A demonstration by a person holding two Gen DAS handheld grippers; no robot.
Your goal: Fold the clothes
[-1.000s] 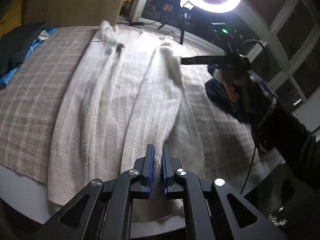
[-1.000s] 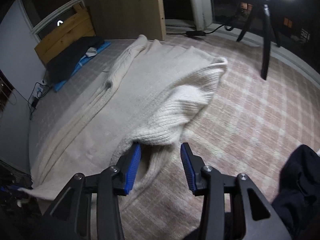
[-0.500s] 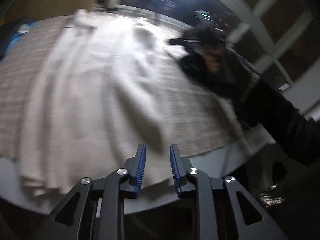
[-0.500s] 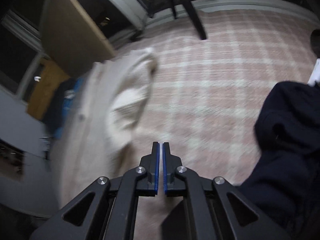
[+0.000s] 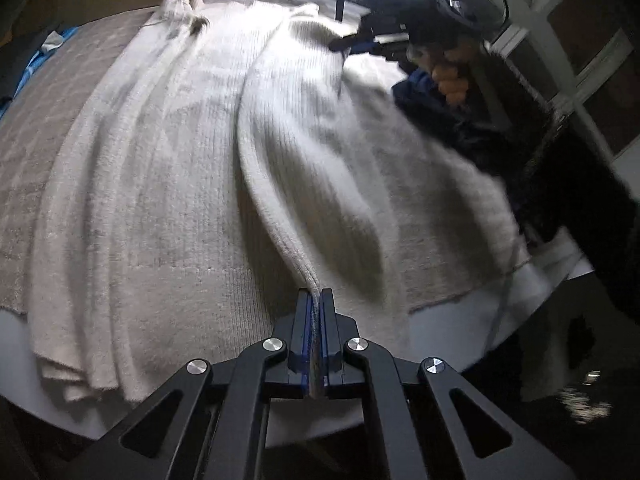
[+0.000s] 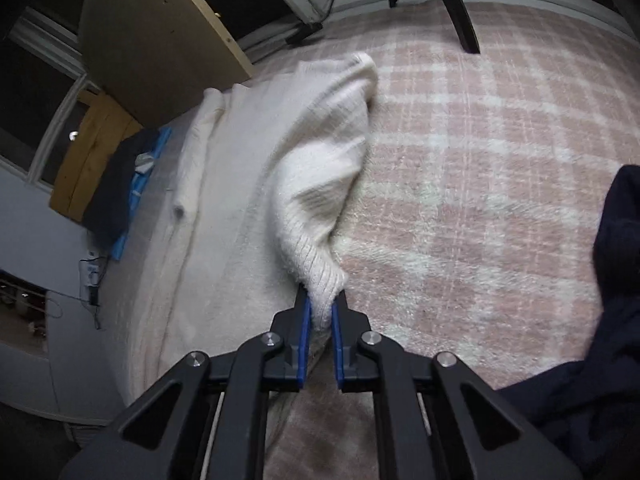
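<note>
Spread lengthwise over a pink plaid blanket [image 6: 500, 152], from about 6 o'clock up toward 12 in the left wrist view: a cream ribbed-knit cardigan [image 5: 160, 168], its left panel lying flat, its right panel raised in a long ridge. Pinched tight on the lower edge of that ridge, at 6 o'clock: the left gripper [image 5: 316, 320], blue pads pressed flat against a thin strip of knit. Farther right, near 1 o'clock: the right gripper [image 5: 360, 40], clamped on the ridge's far corner; in its own view [image 6: 320, 320], jaws seen closed around a bunched wad of ribbed fabric, not fully together. At 3 o'clock there: a dark navy garment [image 6: 616, 280] heaped on the blanket. At 9 to 10 o'clock: dark and blue clothing [image 6: 120, 184] by a wooden board [image 6: 160, 28].

Likely risks: thin hem slipping free of the left pads under tension; uneven pull between the two grips skewing the fold line; heavy knit sagging mid-span and creasing; blanket dragged along beneath.
</note>
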